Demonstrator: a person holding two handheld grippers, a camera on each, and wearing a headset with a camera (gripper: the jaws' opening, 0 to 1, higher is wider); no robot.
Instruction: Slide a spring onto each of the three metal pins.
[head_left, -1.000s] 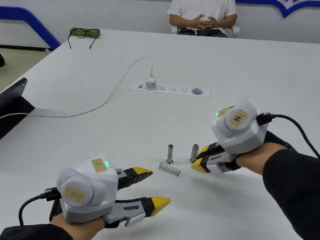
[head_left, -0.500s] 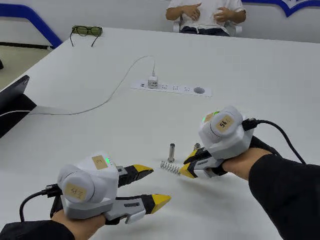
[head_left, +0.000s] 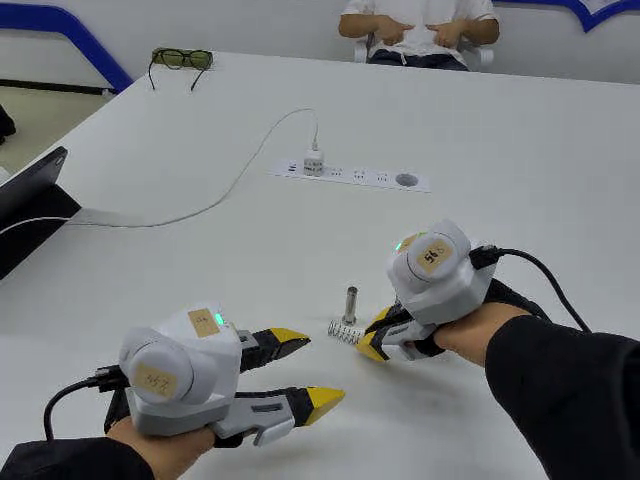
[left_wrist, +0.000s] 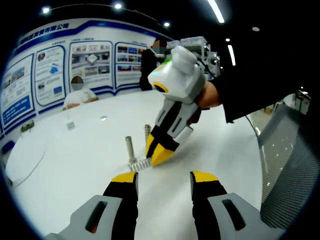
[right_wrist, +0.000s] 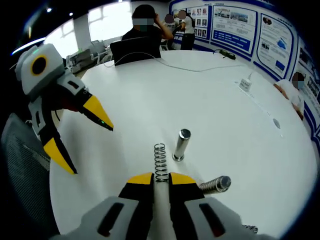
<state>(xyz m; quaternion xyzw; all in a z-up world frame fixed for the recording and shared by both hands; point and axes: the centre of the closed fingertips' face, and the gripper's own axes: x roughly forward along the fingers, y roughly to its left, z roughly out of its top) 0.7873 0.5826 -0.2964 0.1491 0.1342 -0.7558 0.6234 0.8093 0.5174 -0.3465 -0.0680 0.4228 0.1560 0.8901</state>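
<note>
A bare metal pin (head_left: 350, 303) (right_wrist: 181, 144) (left_wrist: 129, 147) stands upright on the white table (head_left: 480, 140). A loose spring (head_left: 343, 333) (right_wrist: 160, 160) (left_wrist: 140, 164) lies flat beside it. My right gripper (head_left: 372, 348) (right_wrist: 161, 180) is low on the table, its yellow-tipped jaws closed narrowly around the spring's near end. A second pin (right_wrist: 215, 185) (left_wrist: 147, 132) with a spring coiled on it stands just right of the jaws. My left gripper (head_left: 310, 370) (left_wrist: 165, 177) hovers open and empty to the left, pointing at the pins.
A white power strip (head_left: 350, 177) with a plugged charger (head_left: 314, 163) and a trailing cable (head_left: 220, 195) lies mid-table. Dark glasses (head_left: 180, 58) rest at the far left corner. A dark device (head_left: 25, 205) sits at the left edge. A person (head_left: 420, 25) sits across the table.
My right gripper has moved left and down from the spring-covered pin to the loose spring and closed around its end. The left gripper has stayed put, open.
</note>
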